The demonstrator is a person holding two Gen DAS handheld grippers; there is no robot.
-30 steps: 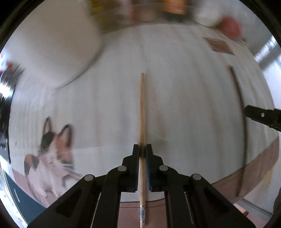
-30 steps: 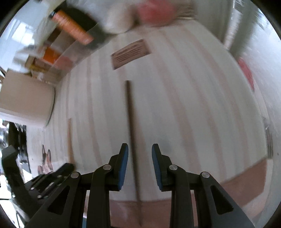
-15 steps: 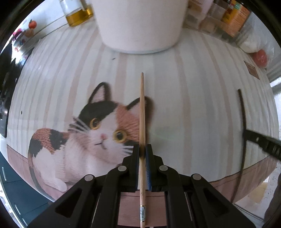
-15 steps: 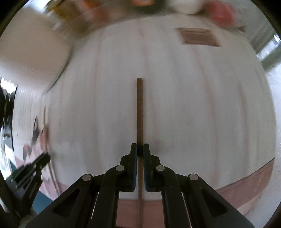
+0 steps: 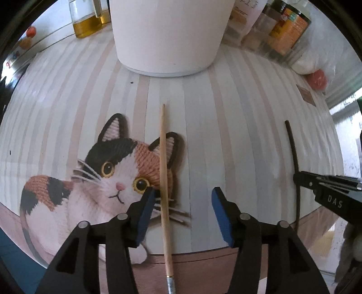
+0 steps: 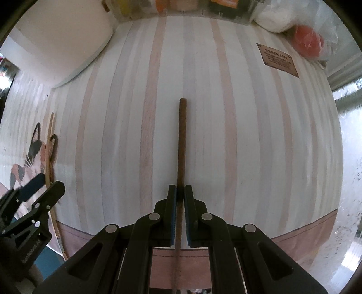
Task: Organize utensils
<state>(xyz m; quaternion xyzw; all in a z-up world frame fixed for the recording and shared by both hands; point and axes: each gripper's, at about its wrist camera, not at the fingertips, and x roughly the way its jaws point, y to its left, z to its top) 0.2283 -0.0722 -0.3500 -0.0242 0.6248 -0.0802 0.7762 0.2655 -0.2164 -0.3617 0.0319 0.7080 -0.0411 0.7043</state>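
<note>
Chopsticks were what we handled: the light wooden chopstick, pinched half a second before, now lay loose on the table between our left gripper blue pads, whose jaws had just been opening and stood spread, touching nothing. It rested across the printed cat on the striped mat. Our right gripper, open a second earlier, had its jaws pressed onto the dark chopstick, which pointed away along the mat's stripes, well apart from the light one. A large white container stood at the mat's far edge; its contents were hidden from us. Behind it we saw a bottle of yellow oil, an orange-labelled jar and a bag holding something red.
</note>
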